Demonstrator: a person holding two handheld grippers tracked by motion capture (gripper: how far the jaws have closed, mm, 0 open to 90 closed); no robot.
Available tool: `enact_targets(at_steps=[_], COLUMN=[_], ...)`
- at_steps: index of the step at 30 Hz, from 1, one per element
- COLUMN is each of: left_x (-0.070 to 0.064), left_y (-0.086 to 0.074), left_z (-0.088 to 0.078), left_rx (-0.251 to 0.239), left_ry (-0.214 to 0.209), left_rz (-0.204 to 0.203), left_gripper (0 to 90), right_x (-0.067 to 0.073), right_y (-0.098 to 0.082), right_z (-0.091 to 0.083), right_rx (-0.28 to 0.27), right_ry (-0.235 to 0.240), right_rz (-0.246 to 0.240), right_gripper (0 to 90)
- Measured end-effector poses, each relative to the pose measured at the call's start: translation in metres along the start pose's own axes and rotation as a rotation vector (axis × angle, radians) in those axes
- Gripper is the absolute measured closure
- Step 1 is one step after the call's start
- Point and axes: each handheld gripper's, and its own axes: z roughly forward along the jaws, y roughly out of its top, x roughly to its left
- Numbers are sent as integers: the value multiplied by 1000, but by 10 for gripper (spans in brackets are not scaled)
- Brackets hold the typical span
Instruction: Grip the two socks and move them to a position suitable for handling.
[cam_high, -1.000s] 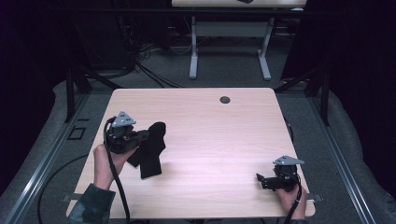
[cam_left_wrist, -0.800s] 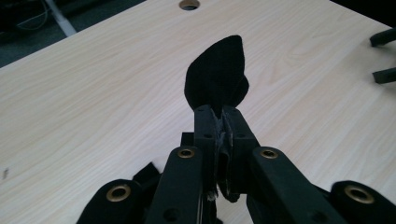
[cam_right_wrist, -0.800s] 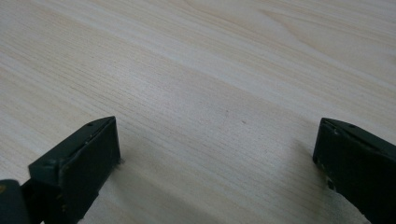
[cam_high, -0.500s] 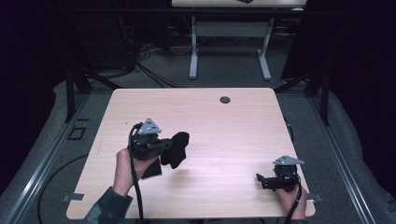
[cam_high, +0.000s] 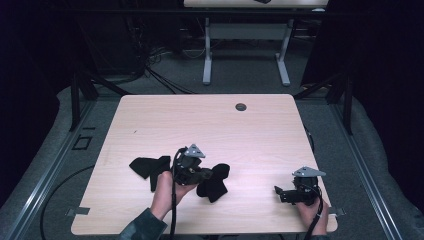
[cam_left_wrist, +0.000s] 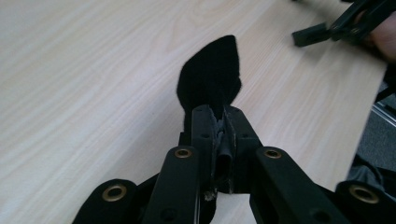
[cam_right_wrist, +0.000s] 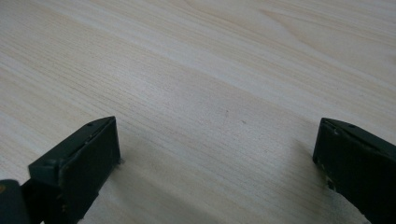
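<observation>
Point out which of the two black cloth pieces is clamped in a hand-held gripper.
The black cloth piece toward the table's middle: the left hand-held gripper pinches it. The other piece lies free behind that hand.

The surface (cam_high: 210, 125) in front of me is pale wood with rounded corners and a small dark round cap (cam_high: 241, 107) set near its far edge. One black cloth (cam_high: 147, 166) lies on it to my left; a second black cloth (cam_high: 214, 182) lies on it near the middle.
</observation>
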Motion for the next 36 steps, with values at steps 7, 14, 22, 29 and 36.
enact_targets(at_steps=[7, 14, 22, 29, 36], left_x=[18, 32, 35, 34, 24], left_y=[-7, -22, -58, -76, -79], left_z=[31, 5, -10, 5, 15], left_rx=[34, -49, -51, -28, -27], left_ry=[18, 57, 93, 60, 60], left_rz=[-65, -112, -171, -228, -237], left_gripper=[493, 250, 244, 267, 286], right_x=[0, 0, 8, 60, 115], right_y=[0, 1, 5, 31, 50], right_z=[0, 0, -3, -10, -1], right_rx=[0, 4, 10, -27, -3], right_ry=[-2, -2, 32, 177, 297], right_rz=[2, 4, 27, -71, -175], right_gripper=[6, 6, 40, 148, 238])
